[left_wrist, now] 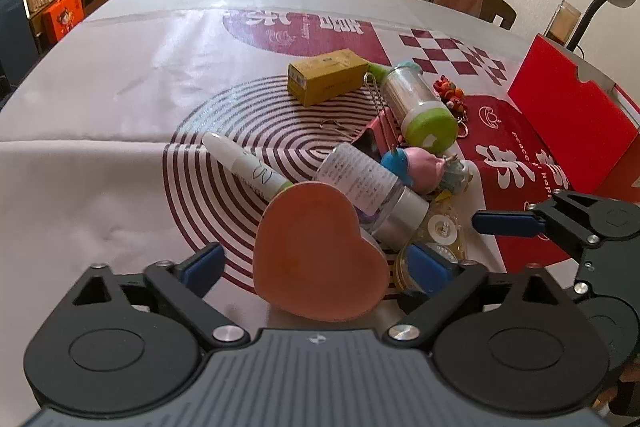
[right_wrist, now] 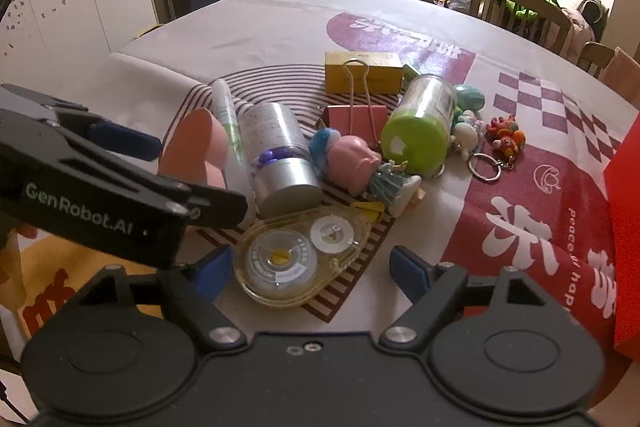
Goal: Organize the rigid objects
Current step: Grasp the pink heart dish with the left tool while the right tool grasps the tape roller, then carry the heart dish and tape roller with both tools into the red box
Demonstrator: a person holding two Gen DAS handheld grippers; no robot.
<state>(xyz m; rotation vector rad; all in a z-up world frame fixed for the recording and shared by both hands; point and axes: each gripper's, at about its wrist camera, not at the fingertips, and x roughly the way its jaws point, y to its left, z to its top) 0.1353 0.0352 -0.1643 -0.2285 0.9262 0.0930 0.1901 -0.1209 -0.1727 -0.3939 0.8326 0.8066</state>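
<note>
On the counter [left_wrist: 120, 99], under a printed white-and-maroon cloth, a tight pile of small rigid things. Nearest the left tongs [left_wrist: 316, 263]: a flat pink heart-shaped box [left_wrist: 316, 255], tilted up on edge between the blue pads [left_wrist: 202, 263], with the tongs spread wide and gripping nothing; whether the pads touch the heart cannot be told. Just behind it, leaning on it, a white marker-like tube with a green band [left_wrist: 248, 167] and a clear cylindrical bottle with a silver cap [left_wrist: 368, 191], lying side by side. Before the right tongs [right_wrist: 310, 271], also spread wide and empty: a clear yellowish correction-tape dispenser [right_wrist: 300, 255], flat on the cloth between the two blue pads. Beyond the dispenser, a pink-and-blue toy figurine [right_wrist: 348, 159], a pink binder clip with wire handles [right_wrist: 356, 115], and a clear jar with a lime-green lid [right_wrist: 420, 131] lying on its side. Farther back, a yellow cardboard carton [right_wrist: 362, 73]. Beside the jar, a red-orange keychain charm [right_wrist: 506, 137] with a metal ring. At the right edge, a red cardboard box [left_wrist: 572, 123], standing well apart from the pile.
</note>
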